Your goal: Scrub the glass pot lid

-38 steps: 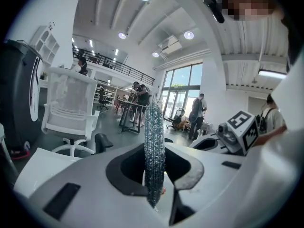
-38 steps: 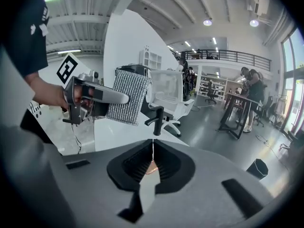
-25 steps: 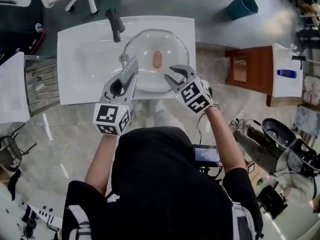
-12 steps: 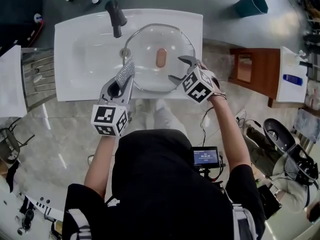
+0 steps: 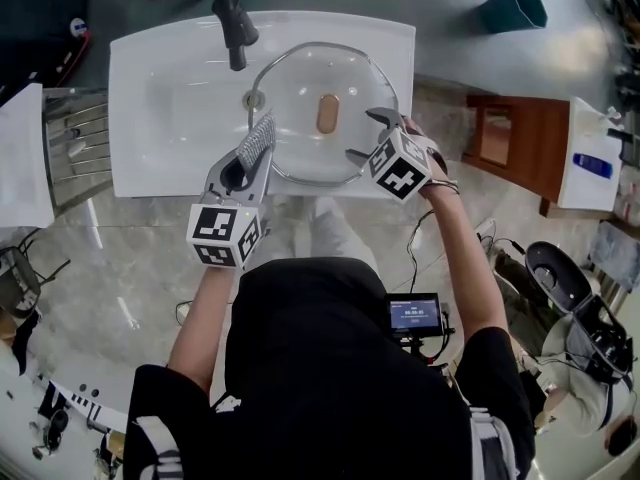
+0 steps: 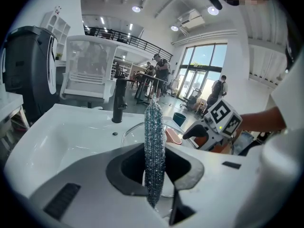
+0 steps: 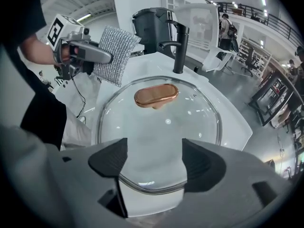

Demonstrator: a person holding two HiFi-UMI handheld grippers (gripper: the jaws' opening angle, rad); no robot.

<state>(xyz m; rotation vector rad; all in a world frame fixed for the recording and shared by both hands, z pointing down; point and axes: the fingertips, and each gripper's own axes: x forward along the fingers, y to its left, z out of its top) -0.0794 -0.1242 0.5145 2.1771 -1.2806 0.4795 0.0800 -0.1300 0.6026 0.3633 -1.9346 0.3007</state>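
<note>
A round glass pot lid [image 5: 300, 88] with a copper-coloured handle [image 5: 327, 114] lies in the white sink [image 5: 160, 98]. My left gripper [image 5: 255, 153] is shut on a silver scrub sponge [image 5: 258, 140], which it holds edge-up over the lid's near left rim. In the left gripper view the sponge [image 6: 154, 146] stands upright between the jaws. My right gripper [image 5: 362, 135] hangs over the lid's right near rim. Its jaws have just been opening and now stand wide. In the right gripper view the lid's rim [image 7: 156, 186] shows in the gap, and the pads [image 7: 110, 161] press on nothing.
A black faucet [image 5: 235, 28] stands at the sink's far edge, behind the lid. A metal rack [image 5: 80, 158] sits left of the sink. A wooden stand [image 5: 505, 138] and a teal bin [image 5: 510, 8] are on the right.
Both grippers have come down toward the sink. The right gripper swung over the lid's right rim and its jaws spread wide. The left gripper still holds the sponge.
</note>
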